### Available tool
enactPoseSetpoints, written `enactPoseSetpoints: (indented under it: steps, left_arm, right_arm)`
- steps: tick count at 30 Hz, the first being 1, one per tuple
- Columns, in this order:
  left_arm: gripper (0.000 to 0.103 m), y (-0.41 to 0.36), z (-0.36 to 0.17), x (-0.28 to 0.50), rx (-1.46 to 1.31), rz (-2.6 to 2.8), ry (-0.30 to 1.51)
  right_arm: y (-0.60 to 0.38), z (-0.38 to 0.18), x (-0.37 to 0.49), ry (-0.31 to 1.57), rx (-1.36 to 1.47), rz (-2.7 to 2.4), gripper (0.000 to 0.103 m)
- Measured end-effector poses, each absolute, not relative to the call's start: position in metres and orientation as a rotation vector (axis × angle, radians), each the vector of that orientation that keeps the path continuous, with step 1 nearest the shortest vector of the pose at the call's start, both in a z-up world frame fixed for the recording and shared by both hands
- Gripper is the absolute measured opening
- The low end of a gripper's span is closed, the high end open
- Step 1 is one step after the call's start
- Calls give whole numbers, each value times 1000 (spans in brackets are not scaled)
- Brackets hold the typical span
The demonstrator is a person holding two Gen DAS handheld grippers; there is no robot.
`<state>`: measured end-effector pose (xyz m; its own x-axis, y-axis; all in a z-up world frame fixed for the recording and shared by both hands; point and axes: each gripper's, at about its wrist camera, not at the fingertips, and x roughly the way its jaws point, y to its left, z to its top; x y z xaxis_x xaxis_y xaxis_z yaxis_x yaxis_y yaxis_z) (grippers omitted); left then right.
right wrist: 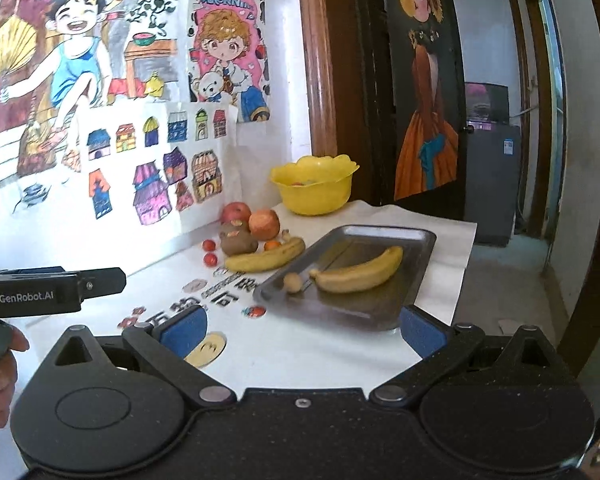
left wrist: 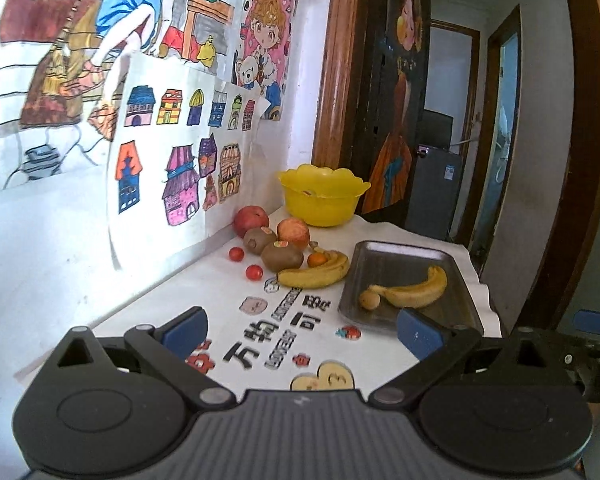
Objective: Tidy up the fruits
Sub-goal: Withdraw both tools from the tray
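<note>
Hand-held grippers, left point(left wrist: 302, 330) and right point(right wrist: 302, 330), hover wide open and empty above the desk point(right wrist: 320, 344); one banana point(right wrist: 358, 270) lies in the metal tray point(right wrist: 420, 248), remaining fruit point(left wrist: 286, 254) beside the wall.

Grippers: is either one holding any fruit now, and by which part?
Nothing is held. The left gripper and the right gripper are both open and empty, short of the tray.

On the table point(left wrist: 380, 344), a tray point(left wrist: 392, 258) holding one banana point(left wrist: 416, 290) lies right of the loose fruit cluster point(left wrist: 276, 246), with a bowl point(left wrist: 322, 194) behind both.
</note>
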<state>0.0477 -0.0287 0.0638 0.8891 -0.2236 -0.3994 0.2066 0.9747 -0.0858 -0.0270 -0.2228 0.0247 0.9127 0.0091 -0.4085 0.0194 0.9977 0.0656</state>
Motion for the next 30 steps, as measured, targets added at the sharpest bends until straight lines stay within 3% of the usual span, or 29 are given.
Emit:
enactPoseSetpoints:
  steps: [15,30]
  left_arm:
    - [103,-9,53,54,-2,-141,461]
    - [102,3,16,192,72,-115,600]
  right_arm:
    - [-202,1,-16,498,109,44,102]
    - [-215,-40,93,487,223,335,102]
